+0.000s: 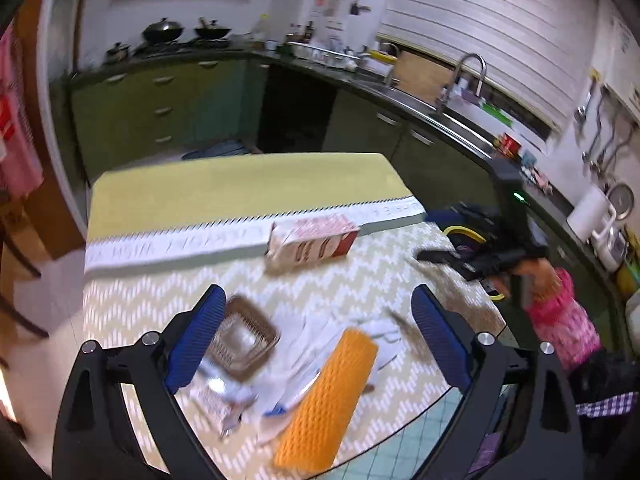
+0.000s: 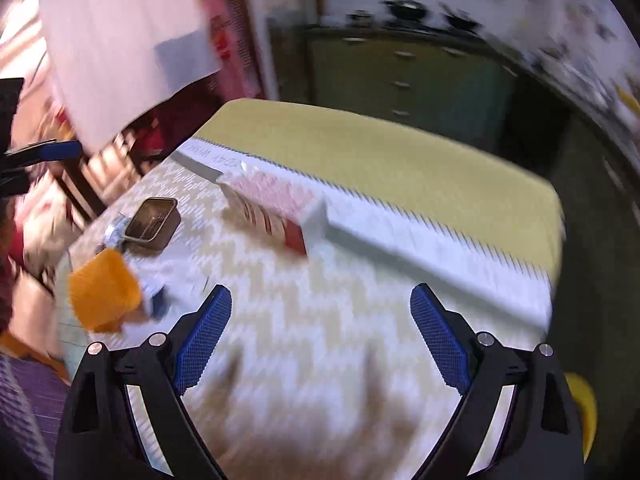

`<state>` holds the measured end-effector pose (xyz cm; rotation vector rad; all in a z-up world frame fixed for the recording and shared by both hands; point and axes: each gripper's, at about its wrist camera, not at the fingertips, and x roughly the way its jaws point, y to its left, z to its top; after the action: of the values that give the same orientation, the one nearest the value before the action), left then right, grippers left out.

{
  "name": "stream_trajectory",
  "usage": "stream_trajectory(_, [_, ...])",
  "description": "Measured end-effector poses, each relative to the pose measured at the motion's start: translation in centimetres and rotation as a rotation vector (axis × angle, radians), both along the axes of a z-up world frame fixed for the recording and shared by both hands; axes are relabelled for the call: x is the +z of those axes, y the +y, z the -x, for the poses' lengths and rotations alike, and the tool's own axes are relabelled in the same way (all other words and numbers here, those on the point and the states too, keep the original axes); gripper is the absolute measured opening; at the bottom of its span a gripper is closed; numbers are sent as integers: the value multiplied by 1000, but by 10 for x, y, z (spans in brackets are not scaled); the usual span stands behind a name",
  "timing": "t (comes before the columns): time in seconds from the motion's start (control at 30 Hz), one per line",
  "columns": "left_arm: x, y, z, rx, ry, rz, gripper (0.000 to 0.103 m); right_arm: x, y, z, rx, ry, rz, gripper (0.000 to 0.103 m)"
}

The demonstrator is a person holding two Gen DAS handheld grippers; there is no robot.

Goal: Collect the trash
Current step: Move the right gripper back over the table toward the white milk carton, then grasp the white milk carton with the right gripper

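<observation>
My left gripper hangs open above the near part of the table, nothing between its blue pads. Below it lies a heap: a brown woven basket, an orange foam net, white crumpled paper and a clear wrapper. A red and white carton lies on its side farther back. My right gripper is open and empty over bare tablecloth, with the carton, basket and foam net to its left. The right wrist view is blurred.
A yellow cloth covers the far half of the table. A dark bin with a yellow rim stands off the table's right edge, beside a hand in a pink sleeve. Green cabinets and a sink line the back and right.
</observation>
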<state>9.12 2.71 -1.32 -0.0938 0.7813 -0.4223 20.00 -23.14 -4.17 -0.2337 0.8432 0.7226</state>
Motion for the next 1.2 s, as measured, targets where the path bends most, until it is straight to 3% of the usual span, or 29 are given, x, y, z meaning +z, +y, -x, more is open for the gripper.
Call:
stream_trajectory(0.27, [-25, 16, 18, 59, 36, 69, 90, -30, 72, -68, 222, 48, 82, 90])
stream_trajectory(0.47, [-36, 22, 13, 82, 63, 112, 90, -50, 97, -88, 282, 91, 97, 90])
stream_trajectory(0.67, [-42, 19, 12, 72, 82, 115, 90, -57, 102, -88, 302, 123, 83, 78])
stream_trajectory(0.7, [-42, 17, 12, 69, 81, 115, 90, -57, 102, -86, 308, 129, 75, 70])
stream_trajectory(1.0, [-40, 17, 16, 58, 71, 120, 90, -64, 95, -63, 262, 169, 94, 41])
stream_trajectory(1.2, [-37, 17, 24, 52, 56, 125, 90, -55, 70, -41, 167, 181, 10, 40])
